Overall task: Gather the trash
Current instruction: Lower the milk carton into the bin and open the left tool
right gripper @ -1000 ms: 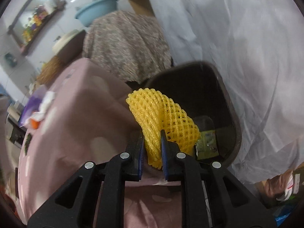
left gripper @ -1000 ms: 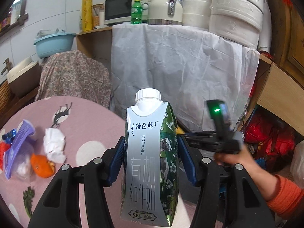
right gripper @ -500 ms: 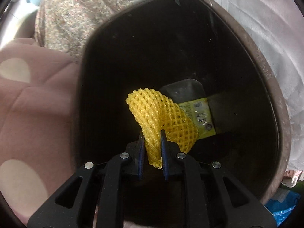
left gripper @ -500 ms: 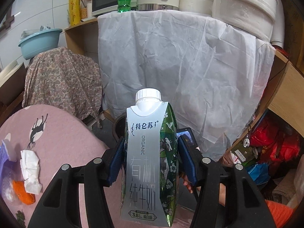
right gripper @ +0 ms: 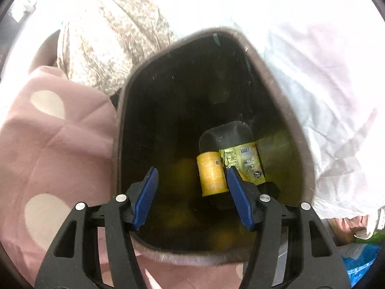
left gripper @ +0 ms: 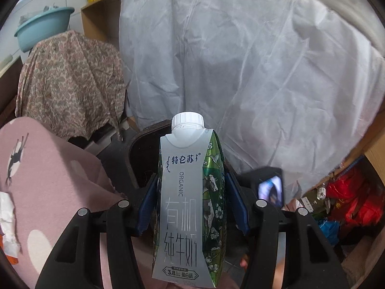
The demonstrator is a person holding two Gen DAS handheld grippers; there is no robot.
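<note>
My left gripper [left gripper: 191, 201] is shut on a grey-and-green milk carton [left gripper: 189, 207] with a white cap, held upright above the dark trash bin [left gripper: 142, 144] beside the pink table. My right gripper [right gripper: 191, 200] is open and empty, pointing down into the same bin [right gripper: 276, 96]. At the bin's bottom lie a yellow foam net roll [right gripper: 210, 175] and a yellow-green wrapper [right gripper: 245, 163]. The right gripper's body [left gripper: 268, 187] shows to the right of the carton in the left wrist view.
A pink spotted tablecloth [left gripper: 48, 168] [right gripper: 55, 144] borders the bin on the left, with crumpled white tissue [left gripper: 7, 219] on it. A white sheet [left gripper: 240, 60] covers furniture behind. A floral cloth [left gripper: 69, 82] drapes a chair. Red bags [left gripper: 351, 197] lie at right.
My right gripper opened and let go of the yellow foam net, which now lies at the bin's bottom. My left gripper moved with the carton closer over the bin.
</note>
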